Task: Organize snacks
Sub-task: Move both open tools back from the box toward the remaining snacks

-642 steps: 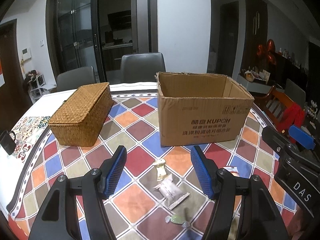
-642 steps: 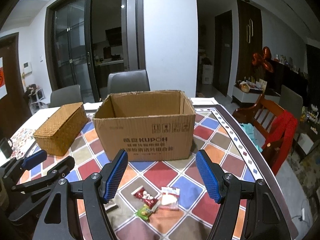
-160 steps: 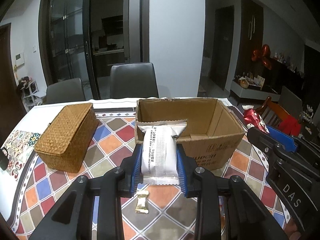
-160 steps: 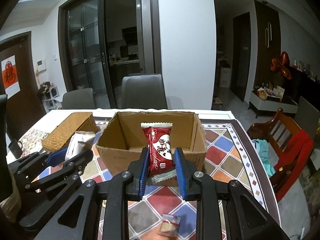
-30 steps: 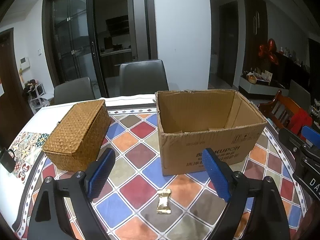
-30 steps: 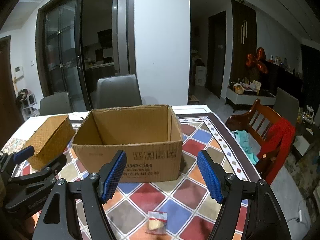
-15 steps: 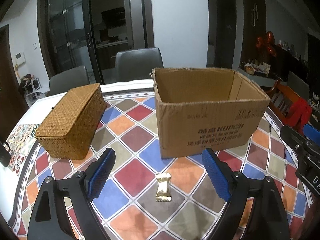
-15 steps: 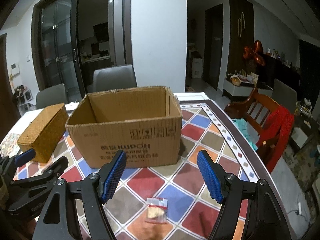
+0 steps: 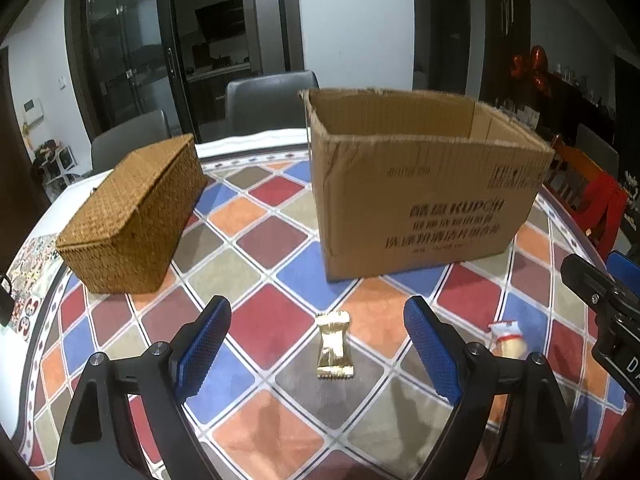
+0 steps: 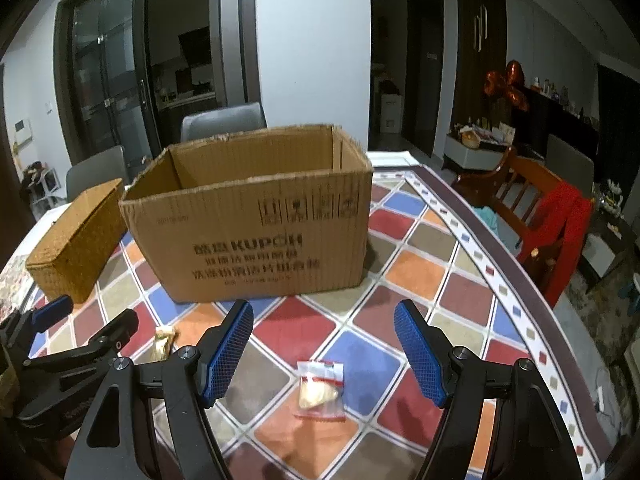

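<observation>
both claws lower than a second ago. left gripper (image 9: 316, 354) gapes empty over gold candy (image 9: 334, 346); right gripper (image 10: 323, 354) gapes empty over clear packet (image 10: 320, 388). pickups next, i judge.

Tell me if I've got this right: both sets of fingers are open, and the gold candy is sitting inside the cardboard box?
Not quite. The gold candy lies on the table, in front of the cardboard box, between the left gripper's open fingers; the left wrist view shows it. The right gripper is open too, as you said.
</observation>
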`<move>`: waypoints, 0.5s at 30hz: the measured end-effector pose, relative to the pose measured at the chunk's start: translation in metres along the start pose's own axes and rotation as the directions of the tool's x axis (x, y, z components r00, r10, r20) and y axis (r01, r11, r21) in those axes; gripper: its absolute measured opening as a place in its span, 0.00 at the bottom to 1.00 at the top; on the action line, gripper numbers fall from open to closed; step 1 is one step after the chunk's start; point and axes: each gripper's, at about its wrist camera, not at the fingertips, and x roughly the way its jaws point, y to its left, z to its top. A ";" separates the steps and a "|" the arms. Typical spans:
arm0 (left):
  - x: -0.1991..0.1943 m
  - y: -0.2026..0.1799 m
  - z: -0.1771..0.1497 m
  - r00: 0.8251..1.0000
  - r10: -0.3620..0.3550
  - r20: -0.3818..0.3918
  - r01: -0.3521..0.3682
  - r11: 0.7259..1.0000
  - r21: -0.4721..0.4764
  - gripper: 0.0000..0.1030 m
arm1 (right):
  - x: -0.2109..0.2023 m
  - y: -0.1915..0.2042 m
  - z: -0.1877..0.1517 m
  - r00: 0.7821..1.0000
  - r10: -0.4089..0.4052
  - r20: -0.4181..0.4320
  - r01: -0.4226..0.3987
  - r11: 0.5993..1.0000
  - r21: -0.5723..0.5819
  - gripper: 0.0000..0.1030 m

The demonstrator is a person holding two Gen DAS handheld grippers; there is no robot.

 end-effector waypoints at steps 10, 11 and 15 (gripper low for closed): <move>0.020 -0.001 -0.015 0.999 0.006 -0.031 -0.005 1.000 0.011 0.79 | 0.018 0.001 -0.021 0.998 -0.006 -0.055 0.007 1.000 0.011 0.72; 0.023 -0.001 -0.016 0.999 0.005 -0.037 -0.005 1.000 0.010 0.79 | 0.021 0.001 -0.024 0.998 -0.006 -0.063 0.007 1.000 0.011 0.72; 0.032 -0.001 -0.022 0.998 0.005 -0.056 -0.005 1.000 0.003 0.76 | 0.032 0.001 -0.032 0.996 -0.001 -0.093 0.002 1.000 0.016 0.72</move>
